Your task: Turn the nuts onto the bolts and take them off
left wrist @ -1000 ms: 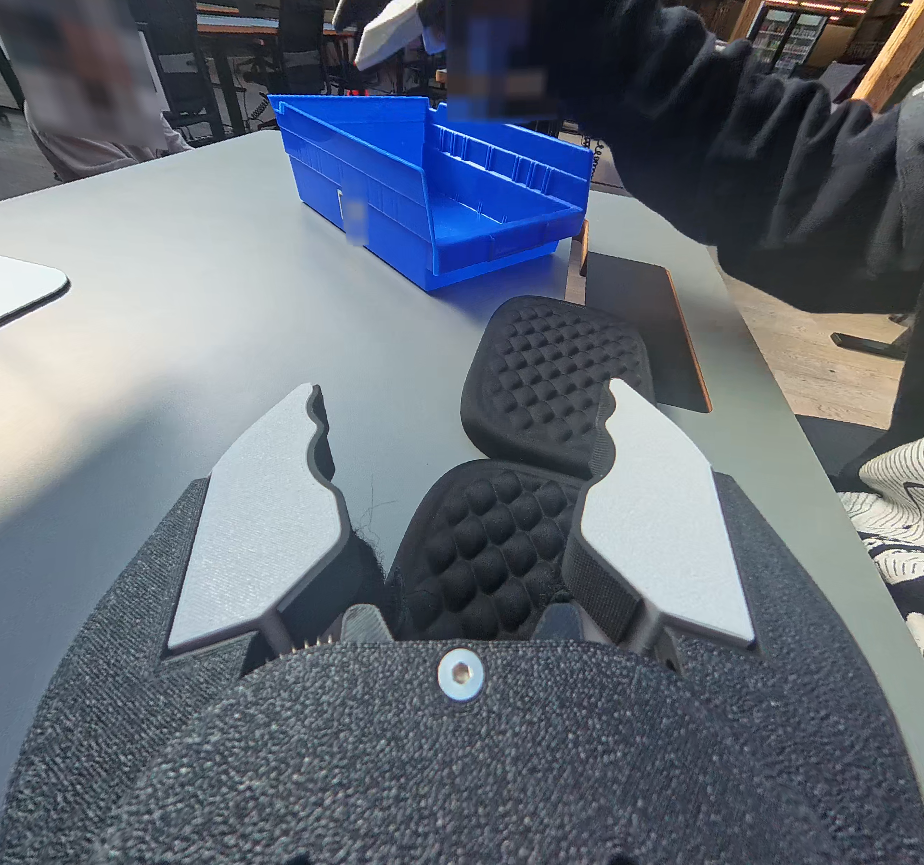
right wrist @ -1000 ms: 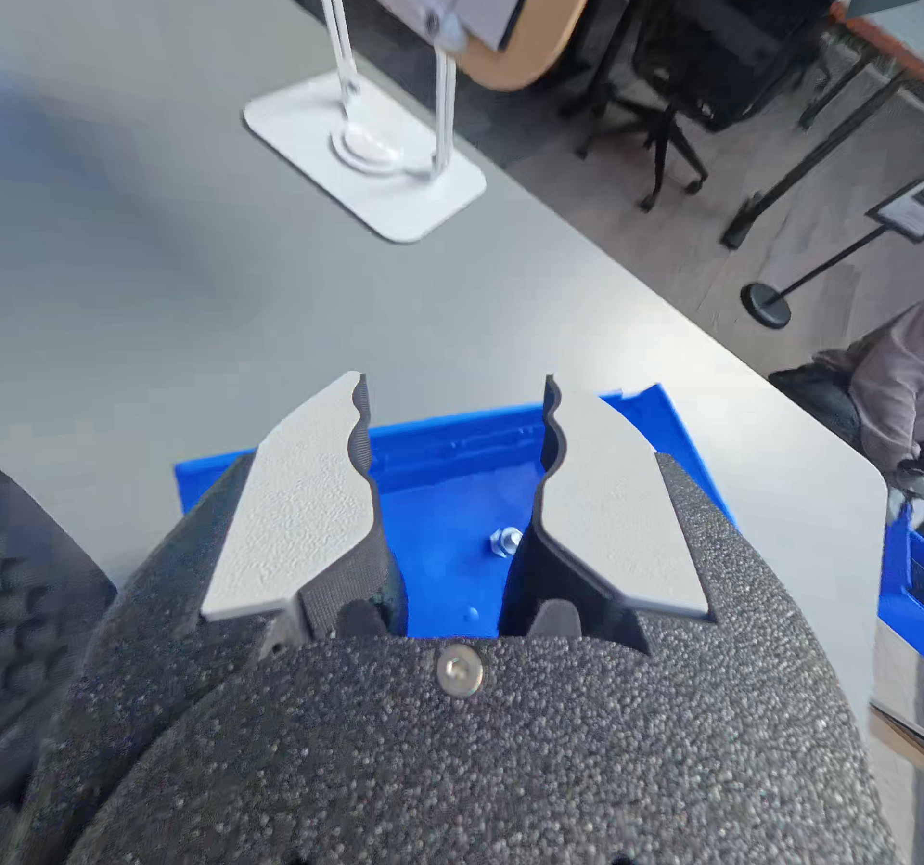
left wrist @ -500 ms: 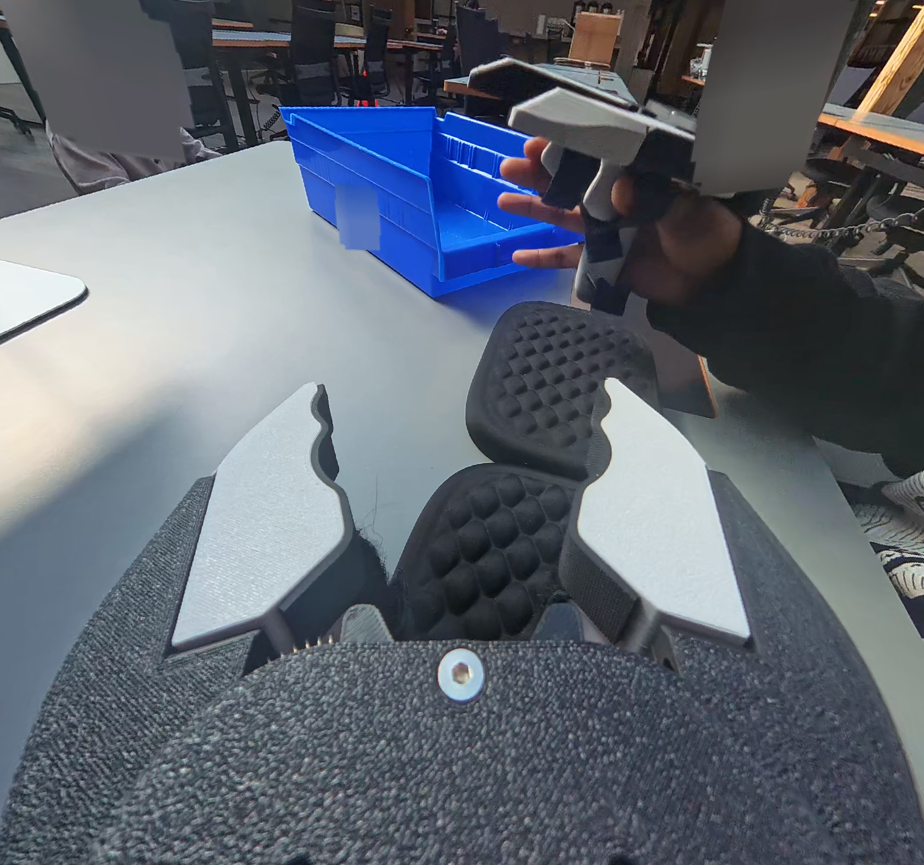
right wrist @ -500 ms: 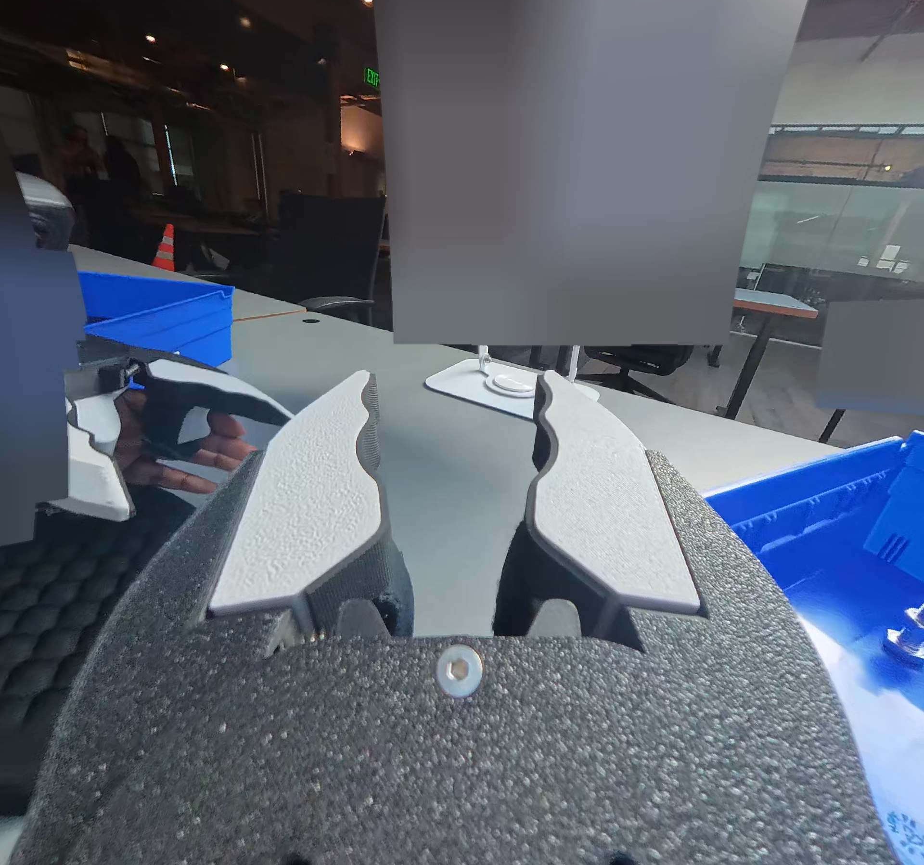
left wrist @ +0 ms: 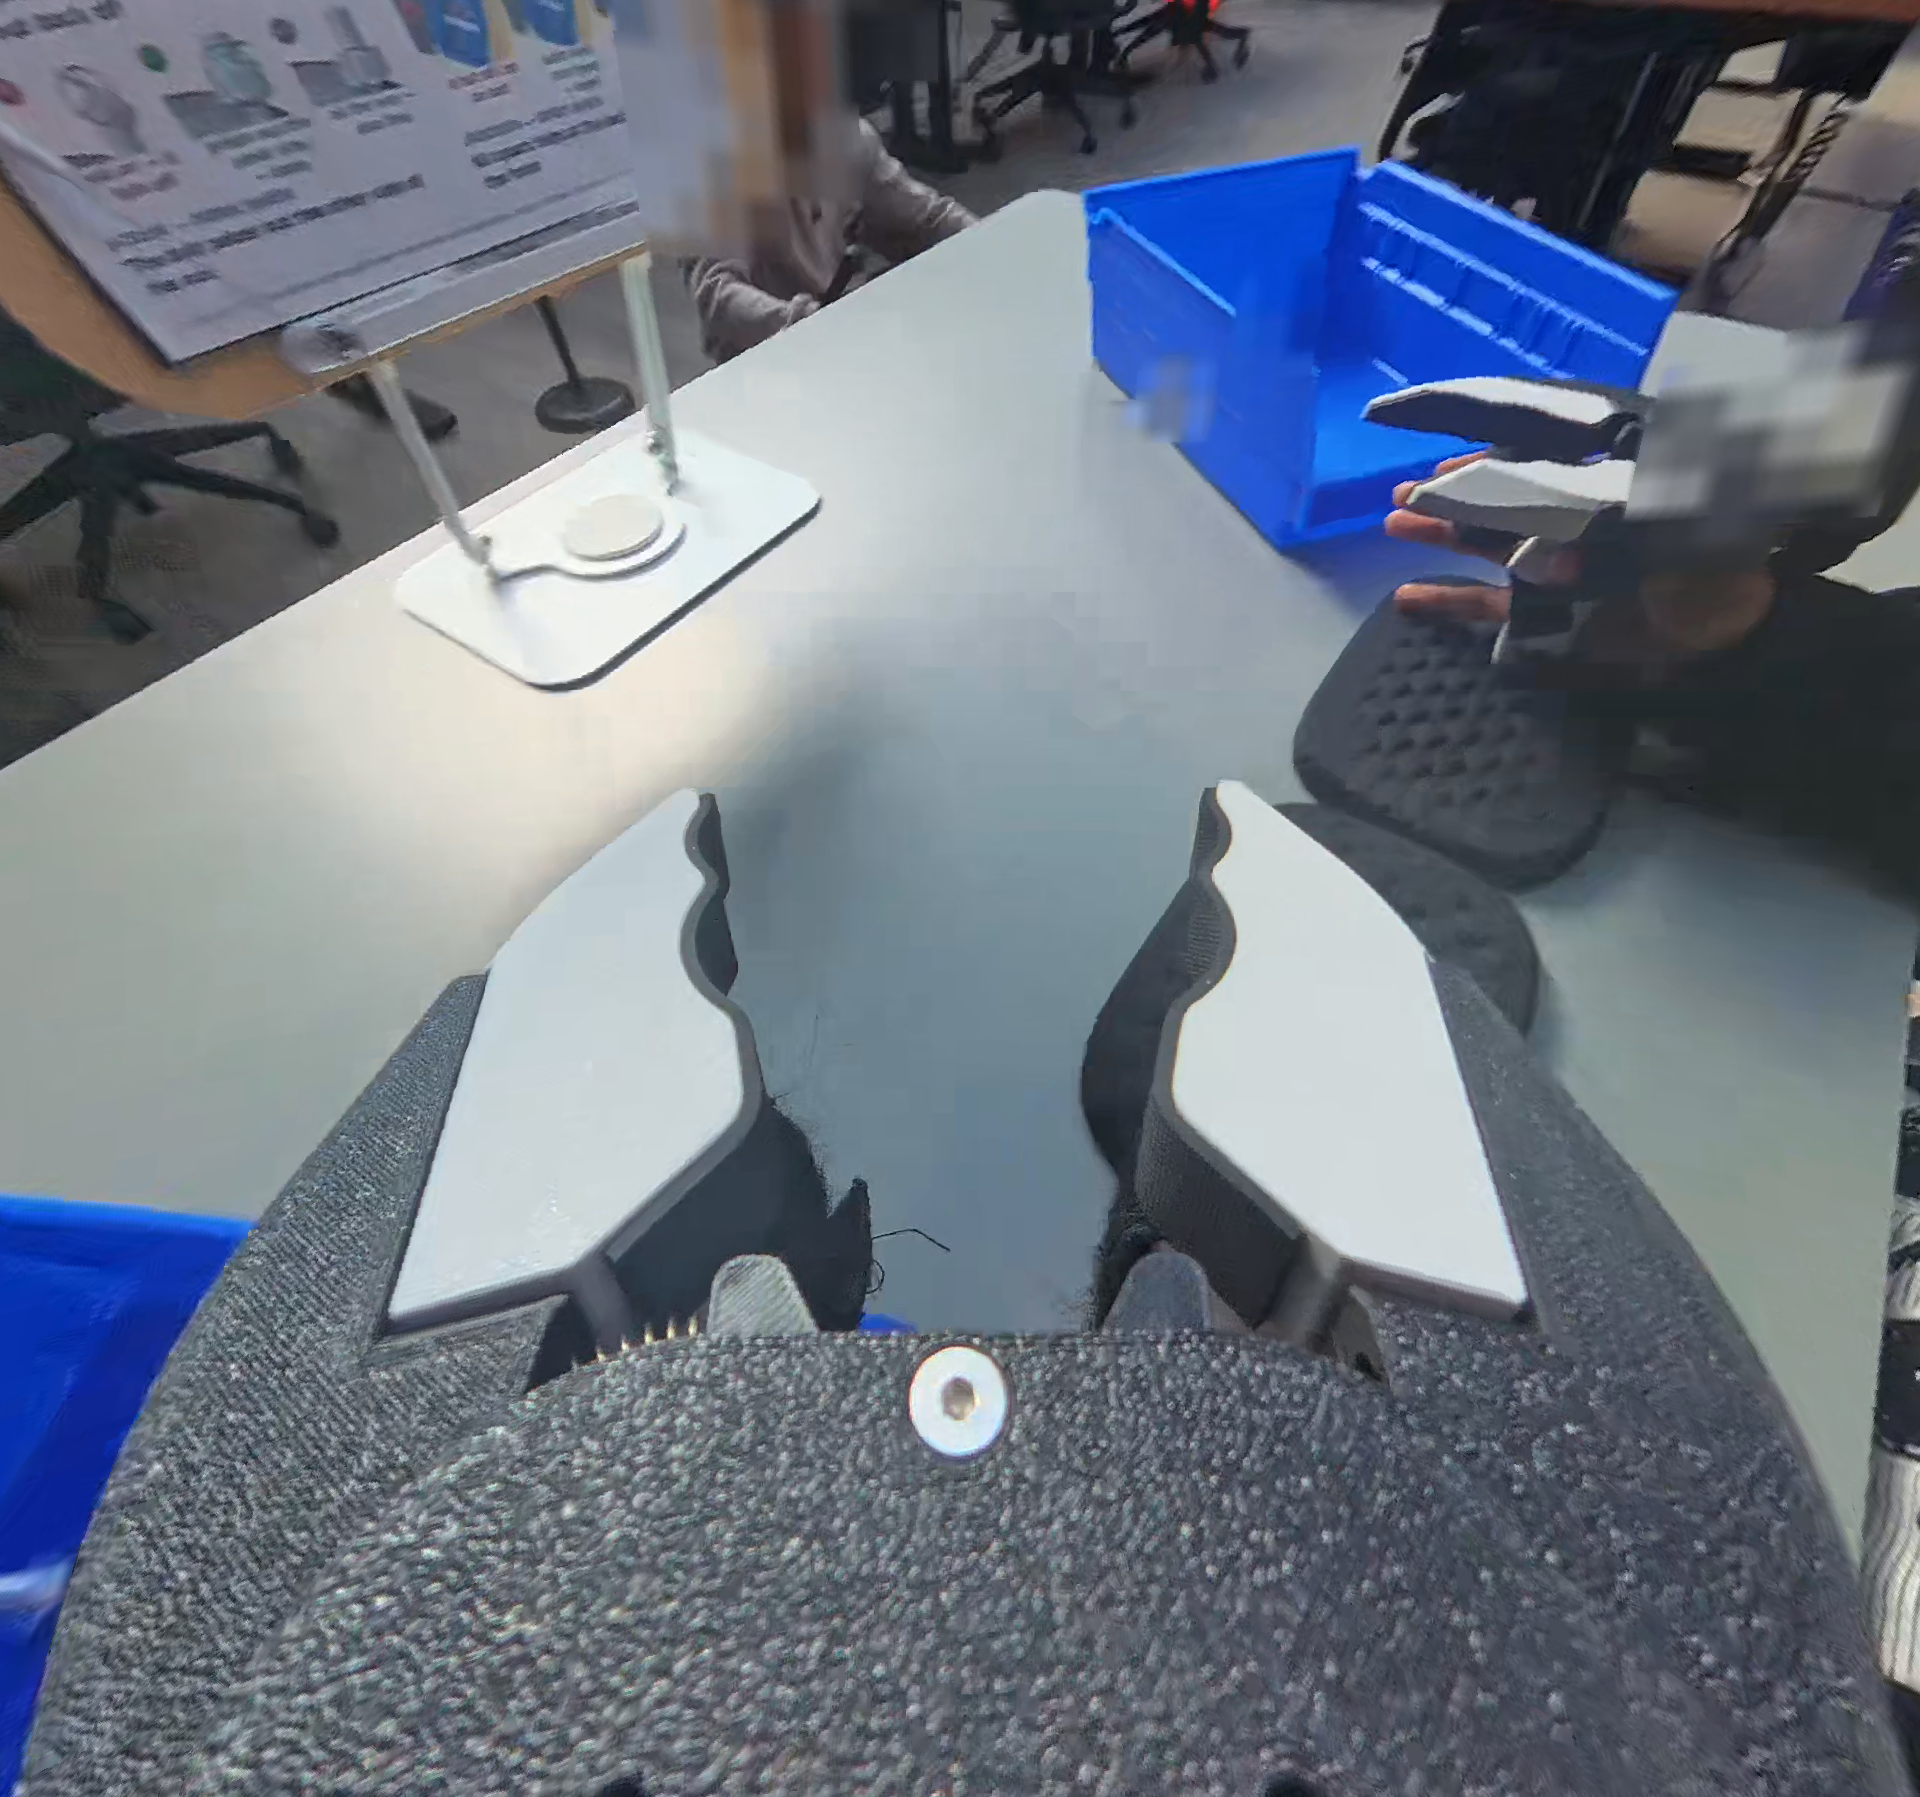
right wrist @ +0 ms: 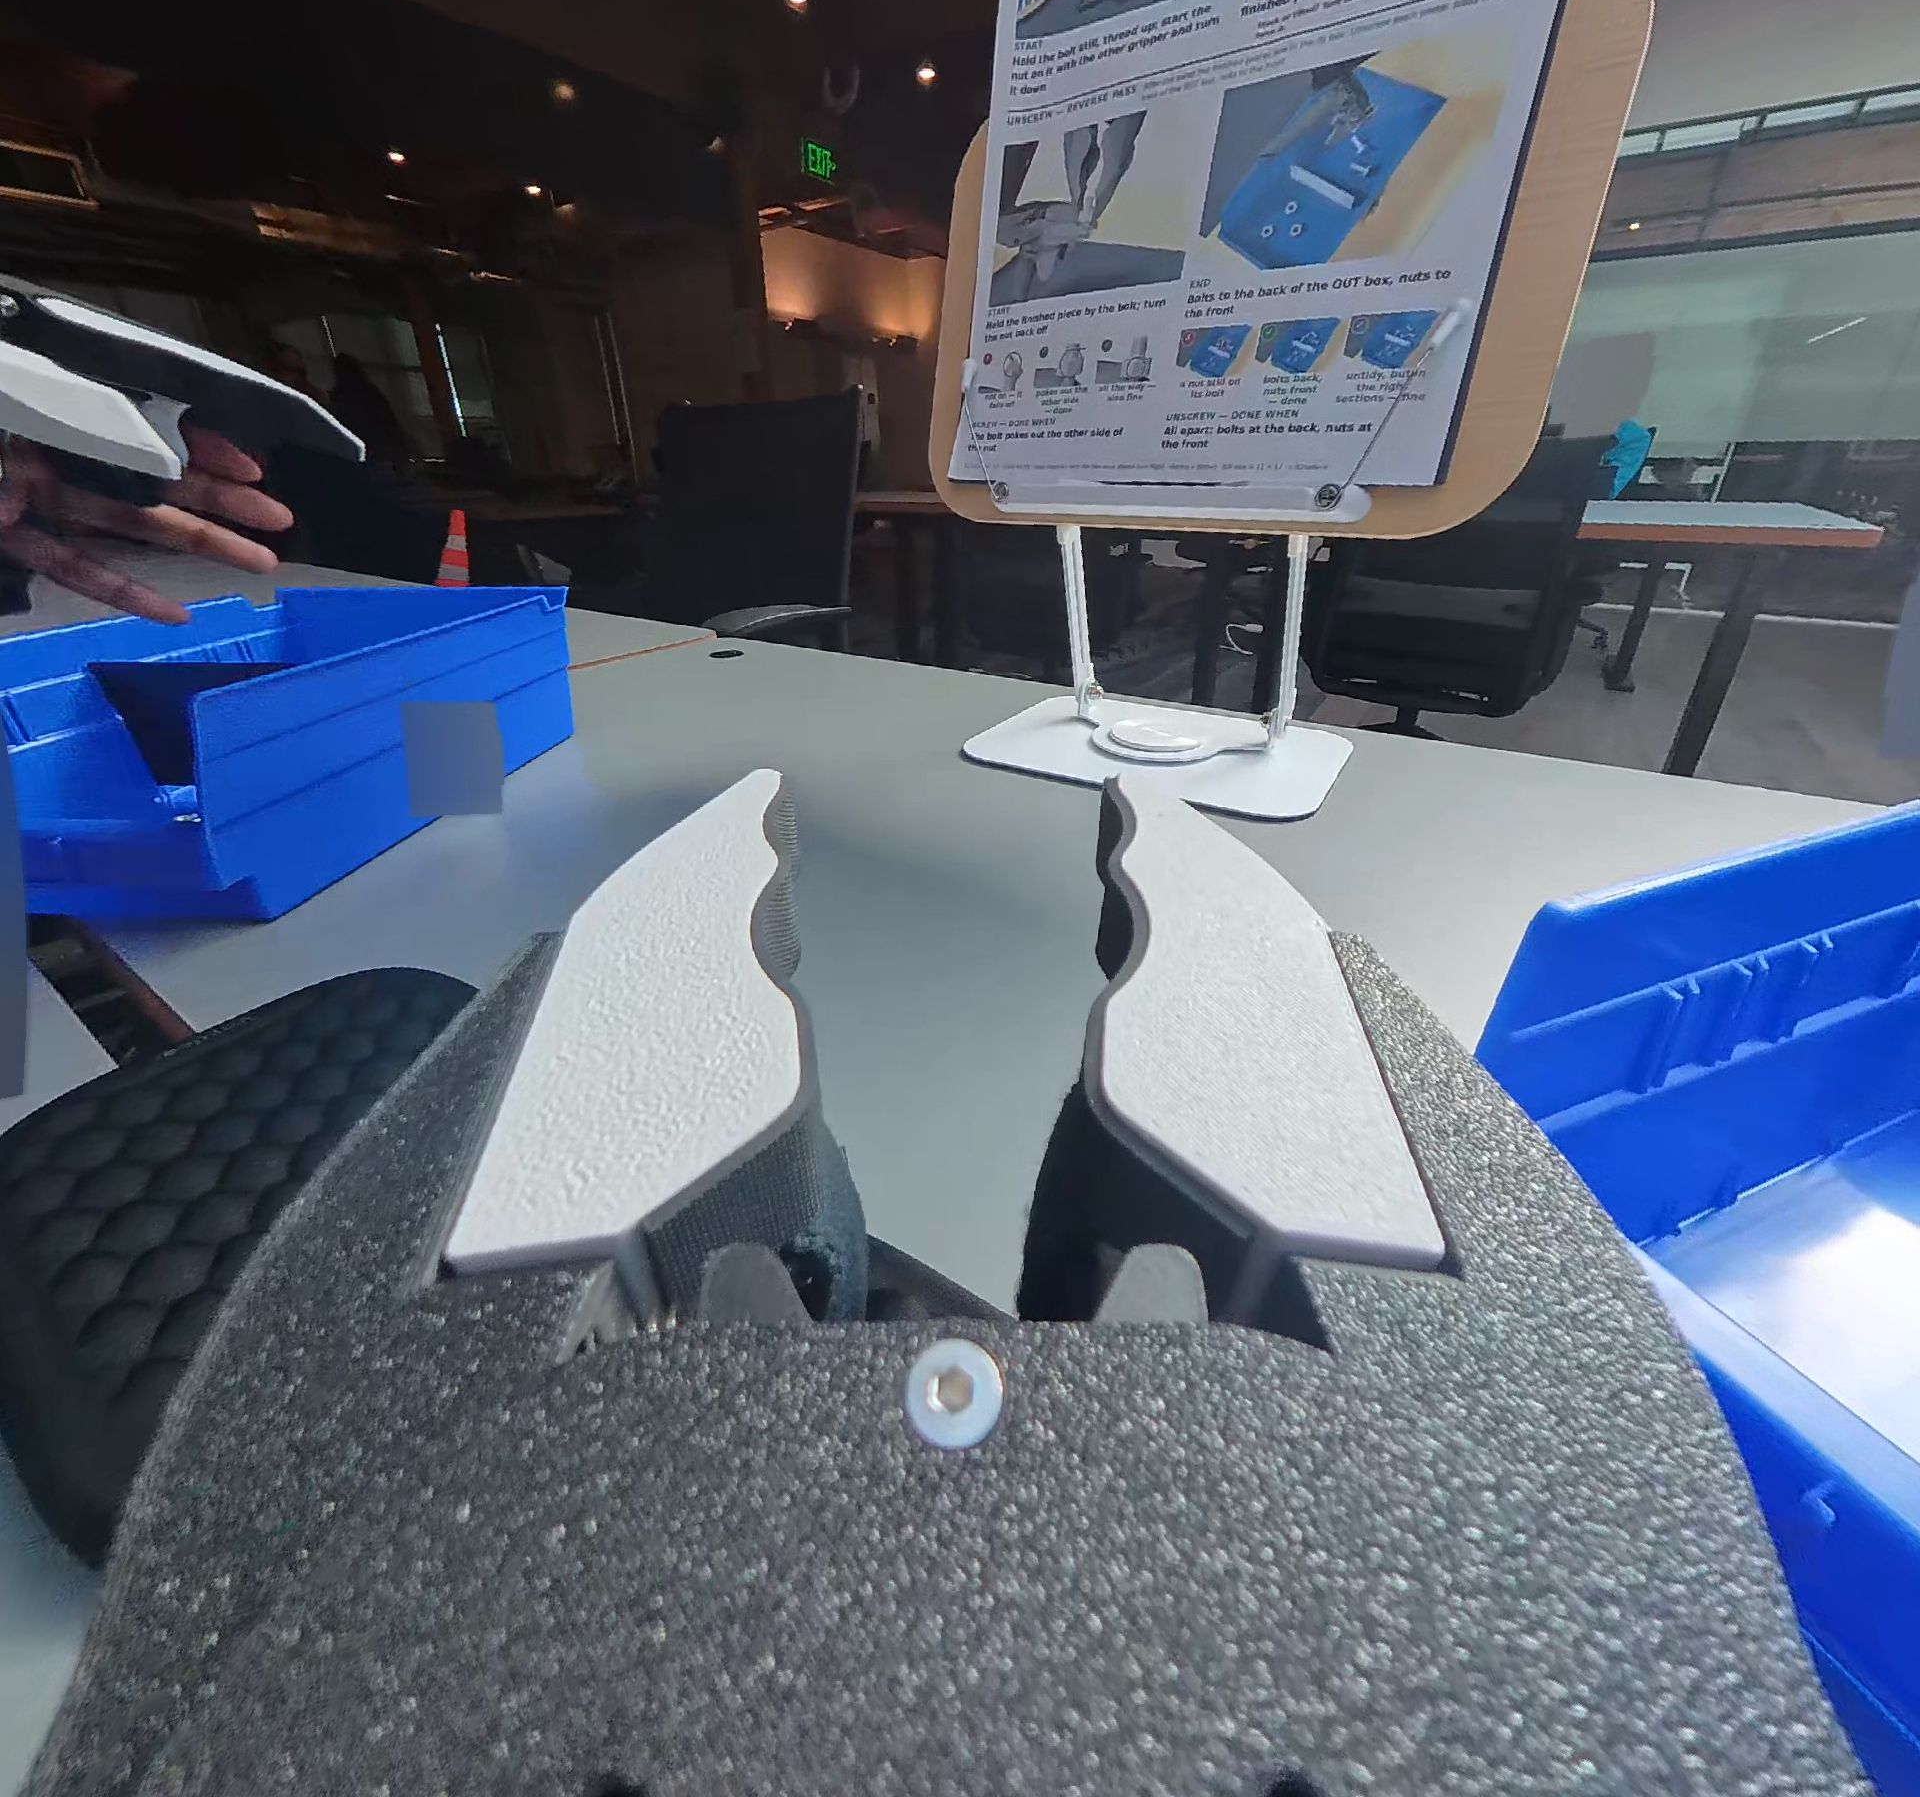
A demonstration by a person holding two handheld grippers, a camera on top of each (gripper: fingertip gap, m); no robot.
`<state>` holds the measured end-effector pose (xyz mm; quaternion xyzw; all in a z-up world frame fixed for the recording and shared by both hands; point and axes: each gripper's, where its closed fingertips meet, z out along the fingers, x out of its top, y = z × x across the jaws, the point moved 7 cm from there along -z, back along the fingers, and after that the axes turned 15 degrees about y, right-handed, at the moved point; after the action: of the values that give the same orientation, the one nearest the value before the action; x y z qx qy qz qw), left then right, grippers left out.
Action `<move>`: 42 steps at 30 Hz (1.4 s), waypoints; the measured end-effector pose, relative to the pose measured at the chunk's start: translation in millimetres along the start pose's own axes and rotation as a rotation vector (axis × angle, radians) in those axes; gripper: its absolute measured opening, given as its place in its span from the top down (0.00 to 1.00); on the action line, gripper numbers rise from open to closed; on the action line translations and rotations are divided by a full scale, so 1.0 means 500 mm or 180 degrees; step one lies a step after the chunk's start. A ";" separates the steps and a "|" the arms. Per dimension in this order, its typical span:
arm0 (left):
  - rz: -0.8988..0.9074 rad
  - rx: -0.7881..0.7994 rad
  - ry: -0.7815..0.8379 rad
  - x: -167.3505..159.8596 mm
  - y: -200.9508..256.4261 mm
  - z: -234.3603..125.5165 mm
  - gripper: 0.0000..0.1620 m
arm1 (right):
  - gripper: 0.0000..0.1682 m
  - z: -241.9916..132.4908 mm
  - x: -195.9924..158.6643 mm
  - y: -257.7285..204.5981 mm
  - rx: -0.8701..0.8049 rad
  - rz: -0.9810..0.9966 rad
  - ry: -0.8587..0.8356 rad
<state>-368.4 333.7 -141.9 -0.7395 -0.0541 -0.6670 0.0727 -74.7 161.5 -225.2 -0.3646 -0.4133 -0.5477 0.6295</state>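
left gripper (left wrist: 956, 812): my jaws spread wide, nothing between them, only bare grey table (left wrist: 935, 521) showing in the gap. Touching nothing.
right gripper (right wrist: 940, 791): also released, jaws apart, empty, held above the table. In the left wrist view it sits at the mouth of the far blue bin (left wrist: 1351, 313), carried by my hand (left wrist: 1558, 584).
landmark: document stand (right wrist: 1164, 750), white base on the table, printed sheet clipped above it.
bins vs stand: in the right wrist view one blue bin (right wrist: 281, 750) is left of the stand and another blue bin (right wrist: 1714, 1072) is near right, just beside my right gripper.
nuts/bolts: one small metal piece visible inside the left bin (right wrist: 187, 817), too small to say if it is a nut or a bolt. Cannot see any others.
pads: black dimpled pads (left wrist: 1455, 760) lie on the table right of the stand, next to my left gripper.
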 end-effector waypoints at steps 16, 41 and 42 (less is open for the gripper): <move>-0.1010 0.1158 -0.2571 -0.158 -0.438 -0.184 0.64 | 0.66 0.003 -0.004 -0.007 0.0126 0.0058 -0.0057; -0.1029 0.1170 -0.3237 -0.230 -0.494 -0.155 0.94 | 0.66 0.003 -0.006 -0.001 0.0133 0.0154 -0.0051; -0.0952 0.1146 -0.3208 -0.211 -0.490 -0.153 0.94 | 0.66 0.003 -0.006 -0.002 0.0138 0.0148 -0.0058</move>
<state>-497.5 562.5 -230.5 -0.9273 -0.2997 -0.2139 0.0675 -76.0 164.0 -227.5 -0.3654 -0.4222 -0.5205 0.6460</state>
